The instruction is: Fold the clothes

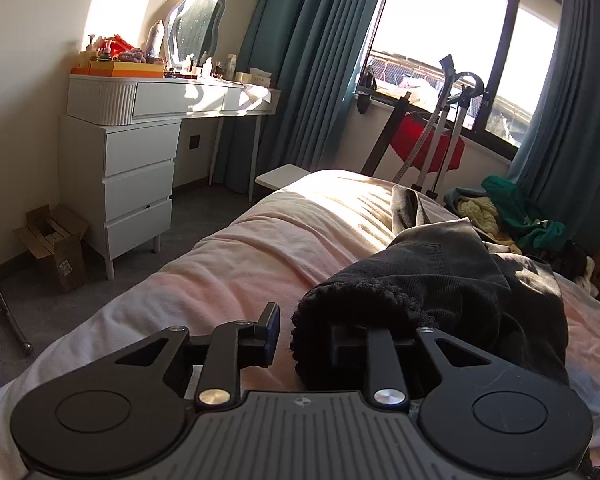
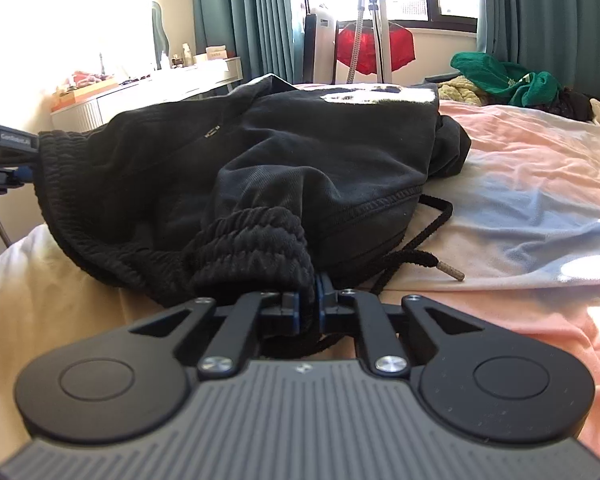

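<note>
The black garment [image 2: 300, 148], apparently drawstring trousers or shorts with a ribbed elastic waistband [image 2: 256, 236], lies bunched in a loose heap on the bed [image 1: 260, 240], near its close edge. No flat panel or clean crease is visible. One drawstring [image 2: 424, 258] with a metal tip trails out onto the sheet to the right of the heap.

The right gripper [image 2: 308, 308] is closed on a gathered section of the waistband; the fabric is pinched between the two blue-padded fingers.

The left gripper [image 1: 306, 332] stands with its jaws wide apart. Its left finger [image 1: 270, 326] is bare. The other finger is covered by the ribbed edge of the garment, which sits partly between the jaws. Nothing is clamped on this side.

Task status, as judged from the layout: early. One hold on the waistband is established. The second hold is not yet made. The garment remains to be spread flat and folded.

Further out, a pile of other clothes [image 1: 520, 216], green and yellow among them, lies at the far side of the bed, and appears unfolded. A white dresser [image 1: 140, 184] and teal curtains [image 1: 300, 60] stand beyond.
</note>
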A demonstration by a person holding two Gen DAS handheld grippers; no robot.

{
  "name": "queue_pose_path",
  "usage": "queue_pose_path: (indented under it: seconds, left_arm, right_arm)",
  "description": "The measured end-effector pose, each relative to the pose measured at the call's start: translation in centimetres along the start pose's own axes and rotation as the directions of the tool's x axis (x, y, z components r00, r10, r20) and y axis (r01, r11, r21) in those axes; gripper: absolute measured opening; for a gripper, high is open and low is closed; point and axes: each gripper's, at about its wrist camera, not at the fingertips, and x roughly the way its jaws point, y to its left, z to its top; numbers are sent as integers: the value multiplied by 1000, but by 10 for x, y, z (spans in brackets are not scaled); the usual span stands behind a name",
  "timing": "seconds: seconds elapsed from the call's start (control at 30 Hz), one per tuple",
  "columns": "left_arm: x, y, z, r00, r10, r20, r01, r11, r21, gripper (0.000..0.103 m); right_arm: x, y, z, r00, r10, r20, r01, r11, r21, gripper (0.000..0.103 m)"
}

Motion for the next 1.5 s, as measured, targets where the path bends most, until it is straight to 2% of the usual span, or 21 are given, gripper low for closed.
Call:
queue_pose_path:
  seconds: [0.13,0.3,0.37,0.5,0.57,0.63,0.7,0.8,0.87,0.9,0.93,1.0,1.1,1.17,1.27,1.33,1.43,1.5]
  left_arm:
    - [-4,-1,-2,1000,-6,-27,7,1000,29,26]
    - [-3,-7,-8,994,-39,-106,47,996,77,27]
    - [-1,-10,-12,986,-58,-156,72,994,81,31]
    - [-8,-11,-16,971,-88,-221,103,993,61,38]
    - [-17,-8,-15,967,-116,-225,122,992,16,48]
    - [-25,-2,-13,966,-141,-216,137,990,-33,53]
    - [-36,4,-11,965,-180,-191,165,982,-90,55]
    - [-53,17,-5,963,-247,-103,225,956,-187,56]
    - [-66,25,0,958,-287,-14,275,932,-237,68]
    - [-72,29,2,954,-299,31,297,920,-254,71]
    - [-75,30,3,948,-313,57,317,911,-262,75]
    - [-79,31,6,935,-345,78,353,896,-271,76]
    - [-68,28,3,914,-405,2,385,868,-313,77]
    - [-52,24,-4,889,-450,-88,394,847,-358,78]
    - [-36,19,-12,862,-478,-169,384,833,-398,80]
    - [-31,18,-15,857,-480,-186,375,830,-413,81]
    - [-30,21,-16,865,-473,-169,366,824,-433,81]
    - [-31,25,-16,860,-487,-156,374,807,-457,81]
  right_arm:
    - [-27,3,10,995,-12,96,12,1000,7,10]
    - [-66,4,25,972,-46,232,42,999,22,10]
    - [-70,-2,27,974,-59,219,49,998,47,10]
    - [-44,-17,14,994,-98,50,94,993,72,10]
    - [-34,-21,8,995,-98,-5,98,991,92,10]
    - [-30,-23,6,995,-96,-22,98,990,99,10]
    - [-32,-21,5,995,-98,-15,99,991,92,10]
    - [-33,-19,3,995,-100,-14,100,992,81,10]
    - [-33,-19,2,995,-101,-17,102,992,75,10]
    - [-33,-19,2,995,-101,-18,102,992,76,10]
    - [-34,-19,2,995,-101,-19,102,992,78,10]
    - [-34,-20,3,995,-99,-20,100,992,81,10]
    - [-34,-20,2,995,-100,-21,102,991,82,10]
    - [-33,-20,2,994,-103,-23,104,991,79,10]
    - [-33,-19,3,994,-105,-24,107,991,78,10]
    - [-33,-18,2,994,-108,-26,109,991,76,10]
    - [-33,-18,2,994,-110,-27,112,991,78,10]
    - [-32,-18,2,994,-110,-27,112,990,81,10]
